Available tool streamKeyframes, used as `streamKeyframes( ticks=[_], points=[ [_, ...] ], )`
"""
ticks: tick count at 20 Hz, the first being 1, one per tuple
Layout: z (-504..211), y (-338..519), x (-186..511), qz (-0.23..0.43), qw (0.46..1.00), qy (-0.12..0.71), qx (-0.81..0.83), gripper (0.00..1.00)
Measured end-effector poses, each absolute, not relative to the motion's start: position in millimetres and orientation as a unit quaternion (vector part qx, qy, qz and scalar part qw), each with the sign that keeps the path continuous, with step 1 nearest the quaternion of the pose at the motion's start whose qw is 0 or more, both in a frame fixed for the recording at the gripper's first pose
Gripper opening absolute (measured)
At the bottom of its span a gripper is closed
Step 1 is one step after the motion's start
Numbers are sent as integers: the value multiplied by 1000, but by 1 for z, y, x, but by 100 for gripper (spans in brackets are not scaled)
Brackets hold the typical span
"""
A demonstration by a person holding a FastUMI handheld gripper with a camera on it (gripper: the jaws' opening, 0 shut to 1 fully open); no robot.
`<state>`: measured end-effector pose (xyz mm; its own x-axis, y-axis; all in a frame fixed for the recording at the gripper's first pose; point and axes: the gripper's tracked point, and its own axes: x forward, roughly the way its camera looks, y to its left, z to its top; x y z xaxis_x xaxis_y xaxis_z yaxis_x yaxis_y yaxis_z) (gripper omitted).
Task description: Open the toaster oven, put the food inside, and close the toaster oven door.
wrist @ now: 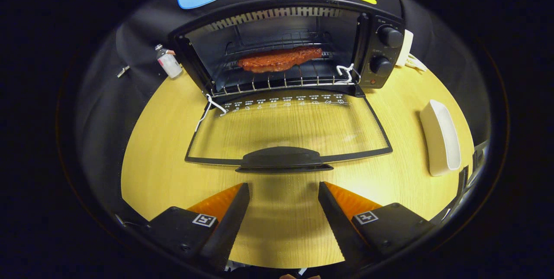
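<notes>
The black toaster oven [381,49] stands at the far side of the wooden table [164,140]. Its glass door [290,129] hangs fully down, lying flat toward me, with the dark handle [283,160] at its near edge. A reddish-brown slab of food [279,59] lies on the wire rack [281,81] inside the oven. My gripper [283,188] is open and holds nothing. Its fingertips sit just short of the door handle, one to each side of the handle's middle.
A white oblong dish [441,140] lies on the table to the right of the door. A small white bottle [169,63] stands left of the oven. A white plug and cable [409,56] sit behind the oven's right side. Two knobs [387,49] face me on the oven's right panel.
</notes>
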<state>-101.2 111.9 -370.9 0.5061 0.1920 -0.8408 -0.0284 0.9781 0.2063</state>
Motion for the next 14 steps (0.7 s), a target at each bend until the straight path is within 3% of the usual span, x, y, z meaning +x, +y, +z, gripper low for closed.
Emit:
streamKeyframes(
  ticks=[14],
  points=[
    [-349,108,-91,45,881,465,76,98]
  ],
)
